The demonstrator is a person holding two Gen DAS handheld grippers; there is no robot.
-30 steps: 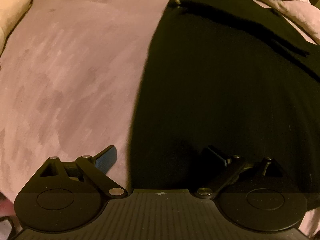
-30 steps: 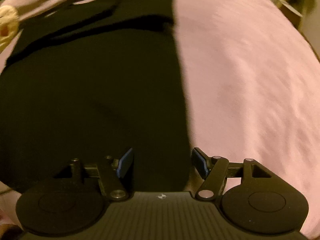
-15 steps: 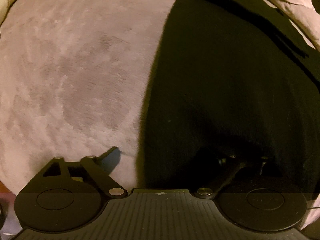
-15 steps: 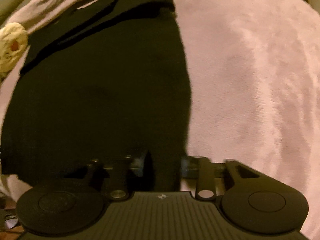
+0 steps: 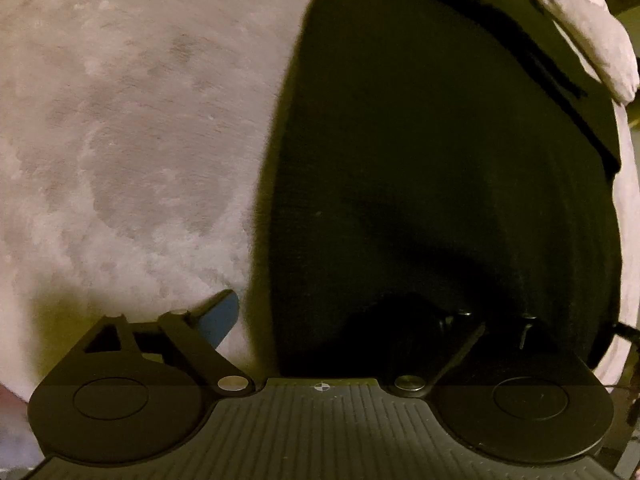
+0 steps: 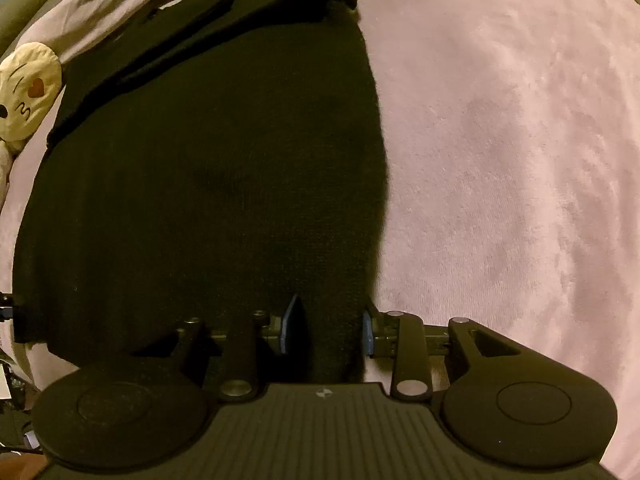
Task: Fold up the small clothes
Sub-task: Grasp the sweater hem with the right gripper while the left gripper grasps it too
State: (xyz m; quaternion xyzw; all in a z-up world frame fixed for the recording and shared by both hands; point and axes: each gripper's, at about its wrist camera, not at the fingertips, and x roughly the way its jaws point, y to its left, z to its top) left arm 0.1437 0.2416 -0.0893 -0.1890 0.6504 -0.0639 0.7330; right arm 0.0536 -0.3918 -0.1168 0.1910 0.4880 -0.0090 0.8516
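A black garment lies flat on a pink plush blanket. My left gripper hangs close over its near left edge, jaws wide and still opening. The blue-padded finger is over the blanket and the other finger sits dark over the cloth, neither pressing it. In the right wrist view the garment fills the left half. My right gripper sits at its near right edge with a bunch of black cloth between the pads. Those jaws are easing open.
A cream plush toy with a drawn face lies at the garment's far left. A crumpled pink fold borders the garment's far side. Bare pink blanket stretches right of the garment.
Both grippers tipped downward and came closer to the garment's near edge. The right jaws narrowed around the cloth edge. The left jaws stayed wide.
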